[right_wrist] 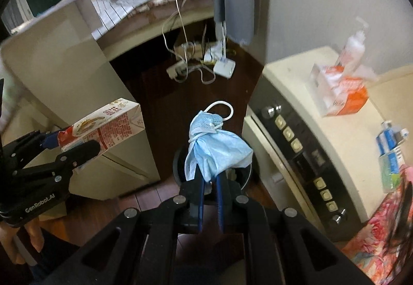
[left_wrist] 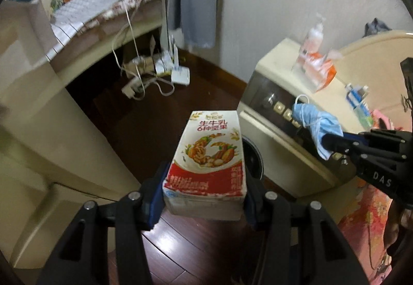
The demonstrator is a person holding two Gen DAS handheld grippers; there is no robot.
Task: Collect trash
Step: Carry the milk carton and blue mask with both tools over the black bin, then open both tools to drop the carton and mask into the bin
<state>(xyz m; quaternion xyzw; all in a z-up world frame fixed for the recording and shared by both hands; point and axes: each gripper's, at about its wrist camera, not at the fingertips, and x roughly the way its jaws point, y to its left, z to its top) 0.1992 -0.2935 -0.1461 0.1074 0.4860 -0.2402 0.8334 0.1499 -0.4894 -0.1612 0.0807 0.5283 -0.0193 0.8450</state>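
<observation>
Clamped between the pads of the left gripper (left_wrist: pixel 204 197), a milk carton (left_wrist: pixel 209 156) is held at lower centre, above dark wooden flooring (left_wrist: pixel 144 125). A crumpled blue face mask (right_wrist: pixel 214 145) is pinched at frame centre by the right gripper (right_wrist: pixel 210 181). A washing machine (right_wrist: pixel 304 145) stands at right, carrying a tissue pack (right_wrist: pixel 340 91); cables (right_wrist: pixel 191 71) are strewn on the floor beyond.

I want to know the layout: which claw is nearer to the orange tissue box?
Right. The right claw, shut on the blue mask, is beside the washer that carries the orange tissue box. The left claw, holding the milk carton, is farther left.
</observation>
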